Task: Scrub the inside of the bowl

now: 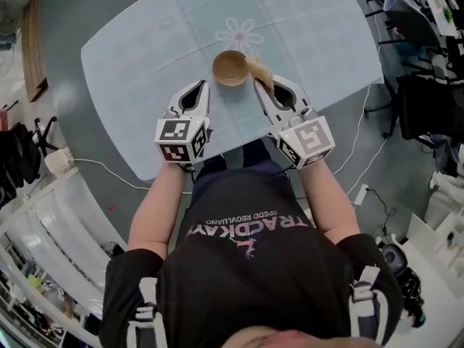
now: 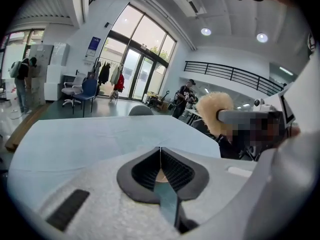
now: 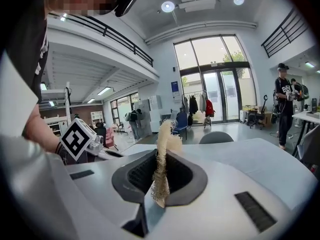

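At the centre of the pale cloth (image 1: 145, 56) stood the wooden bowl (image 1: 230, 68), upright. Right gripper (image 1: 262, 87), just right of it, was clamped on a fibrous scrubber (image 1: 257, 67); left gripper (image 1: 201, 88) was closed, nothing seen held. Advised: steady the rim, then press the scrubber round inside.

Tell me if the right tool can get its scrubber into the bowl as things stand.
Probably yes. The right tool, shut on the scrubber, is beside the bowl, whose open top is uncovered; the left tool sits at the bowl's other side.
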Demonstrator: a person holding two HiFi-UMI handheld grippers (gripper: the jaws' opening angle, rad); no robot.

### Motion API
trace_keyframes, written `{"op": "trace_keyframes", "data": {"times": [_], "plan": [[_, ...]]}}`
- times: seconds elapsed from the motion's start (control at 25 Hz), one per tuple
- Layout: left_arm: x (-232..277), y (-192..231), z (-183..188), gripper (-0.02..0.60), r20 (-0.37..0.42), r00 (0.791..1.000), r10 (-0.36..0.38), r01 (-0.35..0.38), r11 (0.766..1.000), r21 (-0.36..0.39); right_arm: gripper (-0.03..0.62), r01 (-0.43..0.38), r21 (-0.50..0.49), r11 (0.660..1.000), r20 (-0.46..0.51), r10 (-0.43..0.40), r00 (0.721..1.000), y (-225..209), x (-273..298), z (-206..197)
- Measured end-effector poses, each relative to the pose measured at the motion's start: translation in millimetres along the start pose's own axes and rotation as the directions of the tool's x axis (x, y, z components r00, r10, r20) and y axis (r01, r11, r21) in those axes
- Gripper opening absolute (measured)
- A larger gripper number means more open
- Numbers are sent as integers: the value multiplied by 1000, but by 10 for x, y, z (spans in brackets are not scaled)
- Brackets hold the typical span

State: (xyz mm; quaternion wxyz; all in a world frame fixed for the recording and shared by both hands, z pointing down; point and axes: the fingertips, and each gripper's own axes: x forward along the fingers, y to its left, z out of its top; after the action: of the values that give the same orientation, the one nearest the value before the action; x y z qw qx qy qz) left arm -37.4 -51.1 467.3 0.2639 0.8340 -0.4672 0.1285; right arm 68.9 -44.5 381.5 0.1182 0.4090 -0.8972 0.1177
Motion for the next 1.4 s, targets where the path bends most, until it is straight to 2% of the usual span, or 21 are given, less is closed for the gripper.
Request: {"op": "trace_keyframes", "data": {"times": [0.36,0.48,0.64,0.84,0.88,0.92,0.96,1.0,1.08,1.4], "plan": [[479,221,-337,18,-108,992,59,-66,996,-62,32,-72,-2,997,-109,71,992,-248,376,-356],[622,324,-467,18,-145,986,83,-96,992,-81,32,-106,-34,994,-154,99,983,-290,519,-485],[793,404,-590,20,-168,981,98,-122,983,-139,32,-152,-71,986,-197,136,971,-335,652,-610],[928,502,-727,23,-196,973,122,-162,967,-198,32,-191,-69,979,-224,172,959,-352,729,-718],[950,517,-753,28,-203,971,123,-166,963,-211,32,-196,-67,978,-228,176,958,-355,741,-736],[970,525,-774,53,-209,970,122,-168,961,-221,32,-199,-65,978,-234,179,956,-363,754,-750],[988,530,-787,113,-213,969,123,-172,959,-227,32,-200,-64,978,-239,180,954,-376,769,-758],[1003,536,-792,118,-215,968,128,-177,957,-229,32,-201,-62,978,-244,180,953,-392,783,-763],[1034,543,-798,97,-220,966,135,-186,955,-230,32,-204,-52,978,-249,185,951,-417,810,-770],[1184,559,-894,74,-268,956,120,-186,954,-234,32,-209,-31,977,-265,194,945,-452,945,-837]]}}
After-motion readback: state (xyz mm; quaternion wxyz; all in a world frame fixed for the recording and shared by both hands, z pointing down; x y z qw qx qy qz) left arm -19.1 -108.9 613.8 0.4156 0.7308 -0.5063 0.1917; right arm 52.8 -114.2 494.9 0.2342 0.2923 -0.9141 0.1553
